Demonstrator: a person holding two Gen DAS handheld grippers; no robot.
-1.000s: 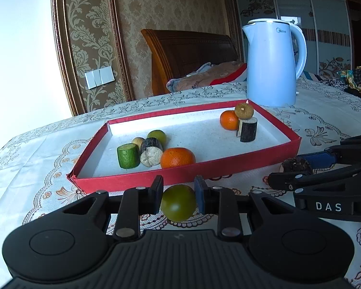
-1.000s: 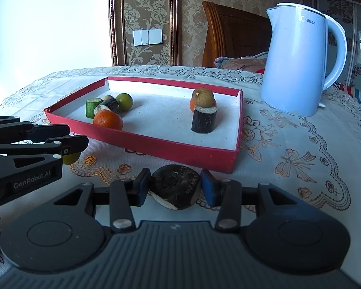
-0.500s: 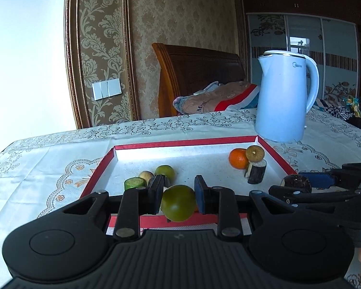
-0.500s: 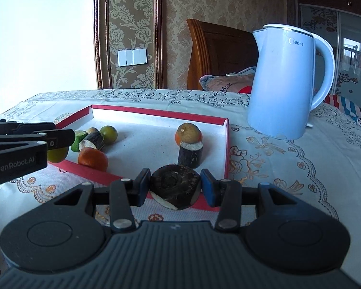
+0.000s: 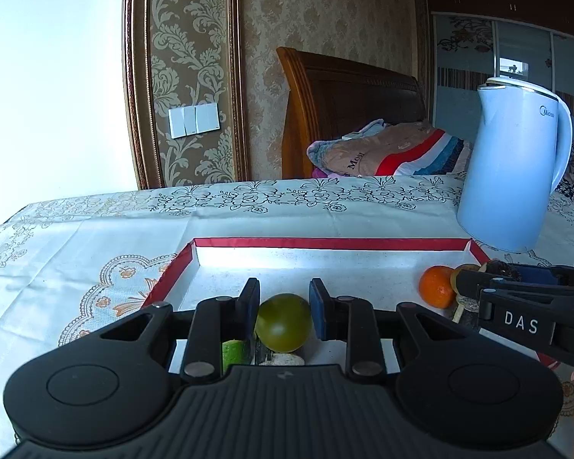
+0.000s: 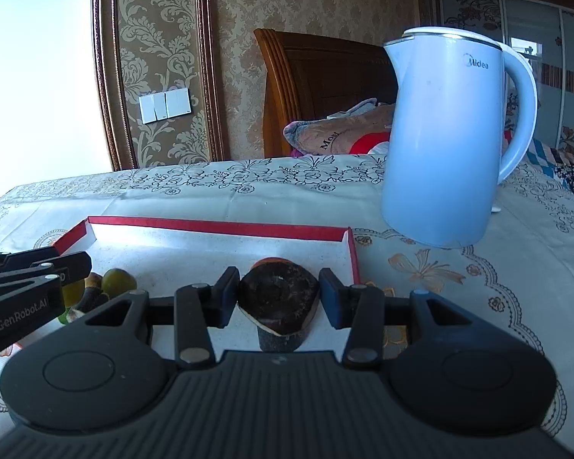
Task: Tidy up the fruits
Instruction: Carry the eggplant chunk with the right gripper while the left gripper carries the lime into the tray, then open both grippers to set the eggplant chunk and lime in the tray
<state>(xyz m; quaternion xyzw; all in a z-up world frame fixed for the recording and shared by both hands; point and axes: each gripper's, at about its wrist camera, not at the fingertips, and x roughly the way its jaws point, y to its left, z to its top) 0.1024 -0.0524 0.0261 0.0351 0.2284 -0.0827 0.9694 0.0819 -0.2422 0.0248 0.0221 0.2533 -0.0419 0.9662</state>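
My left gripper (image 5: pixel 284 311) is shut on a green round fruit (image 5: pixel 283 323) and holds it over the left part of the red-rimmed tray (image 5: pixel 325 244). A green cucumber piece (image 5: pixel 233 354) shows below it. My right gripper (image 6: pixel 278 298) is shut on a dark brown round piece (image 6: pixel 278 296) over the tray's (image 6: pixel 218 225) right part, above a dark cylinder (image 6: pixel 281 340). An orange (image 5: pixel 436 287) lies in the tray beside the right gripper. A green fruit (image 6: pixel 118 281) lies by the left gripper in the right wrist view.
A light blue kettle (image 6: pixel 447 145) stands on the patterned tablecloth (image 6: pixel 478 267) behind the tray's right corner; it also shows in the left wrist view (image 5: pixel 512 168). A wooden headboard (image 5: pixel 348 111) and folded bedding (image 5: pixel 386 149) lie beyond the table.
Both grippers have risen and moved forward from in front of the tray to over it, each still holding its piece.
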